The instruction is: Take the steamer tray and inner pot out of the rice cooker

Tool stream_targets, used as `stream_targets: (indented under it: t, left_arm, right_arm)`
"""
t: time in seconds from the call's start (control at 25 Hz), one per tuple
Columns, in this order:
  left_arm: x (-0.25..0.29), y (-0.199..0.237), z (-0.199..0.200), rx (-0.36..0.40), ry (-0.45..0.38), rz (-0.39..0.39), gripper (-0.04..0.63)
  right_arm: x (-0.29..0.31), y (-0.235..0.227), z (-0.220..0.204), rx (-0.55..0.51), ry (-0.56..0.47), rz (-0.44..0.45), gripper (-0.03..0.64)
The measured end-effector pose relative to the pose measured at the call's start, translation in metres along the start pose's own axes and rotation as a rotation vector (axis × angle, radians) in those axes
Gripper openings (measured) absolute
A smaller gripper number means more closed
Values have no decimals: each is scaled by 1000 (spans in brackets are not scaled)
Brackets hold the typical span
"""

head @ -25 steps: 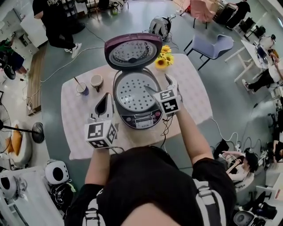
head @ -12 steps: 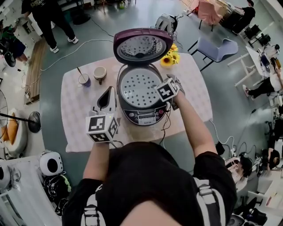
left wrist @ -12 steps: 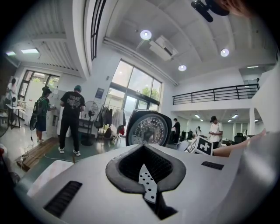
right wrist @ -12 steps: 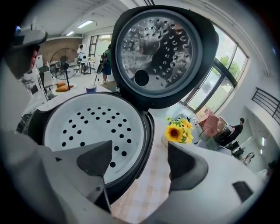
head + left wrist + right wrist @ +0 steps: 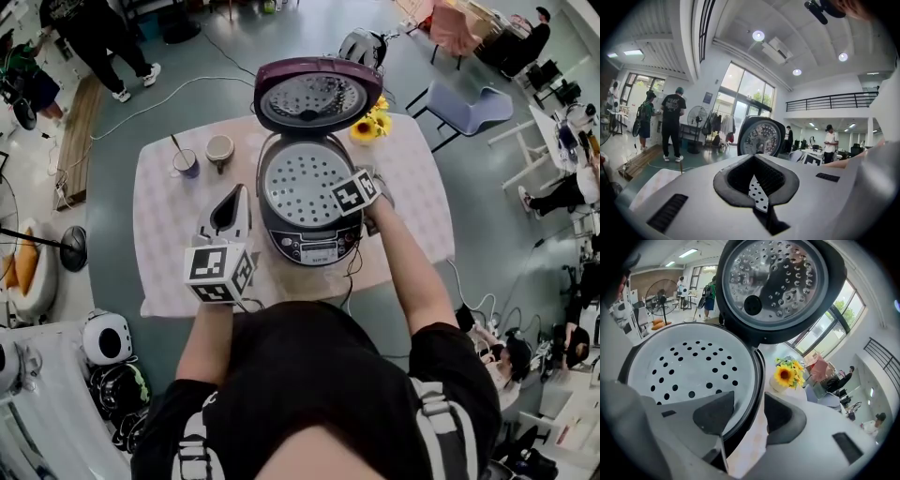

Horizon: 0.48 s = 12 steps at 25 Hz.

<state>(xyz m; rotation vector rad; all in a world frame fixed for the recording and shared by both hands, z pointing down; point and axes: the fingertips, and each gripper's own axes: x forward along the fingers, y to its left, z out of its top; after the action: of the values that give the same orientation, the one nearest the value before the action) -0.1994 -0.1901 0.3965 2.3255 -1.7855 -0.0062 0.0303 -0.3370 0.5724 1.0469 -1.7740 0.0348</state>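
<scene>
The rice cooker (image 5: pixel 309 246) stands open on the table, its purple lid (image 5: pixel 317 96) tipped back. Inside lies the white perforated steamer tray (image 5: pixel 298 183), which hides the inner pot. My right gripper (image 5: pixel 349 187) is tilted down at the cooker's right rim. In the right gripper view its jaws (image 5: pixel 749 413) are closing astride that rim, one over the steamer tray (image 5: pixel 689 366) and one outside, with the pads off it. The lid (image 5: pixel 776 282) stands behind. My left gripper (image 5: pixel 236 190) hovers shut and empty left of the cooker; the left gripper (image 5: pixel 757 159) faces the lid (image 5: pixel 761 137).
Two cups (image 5: pixel 185 162) stand at the table's back left and a sunflower vase (image 5: pixel 370 125) at the back right, close behind the right gripper. The tablecloth (image 5: pixel 159 253) shows bare to the left of the cooker. A chair (image 5: pixel 469 103) and people stand beyond the table.
My right gripper has dropped and tilted down onto the cooker's right rim, and its jaws have narrowed. The left gripper has stayed in place, shut.
</scene>
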Motion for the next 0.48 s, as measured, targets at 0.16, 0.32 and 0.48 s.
stream_targets:
  t: [0.16, 0.32, 0.48]
  left_arm:
    - [1, 2, -2, 0, 6, 1, 2]
    - [2, 0, -3, 3, 10, -6, 2]
    - [4, -4, -3, 6, 9, -15, 2]
  right_arm:
    - [0, -6, 1, 39, -18, -23, 202]
    - [-8, -12, 2, 76, -47, -37, 184]
    - [-18, -19, 8, 121, -93, -45, 164]
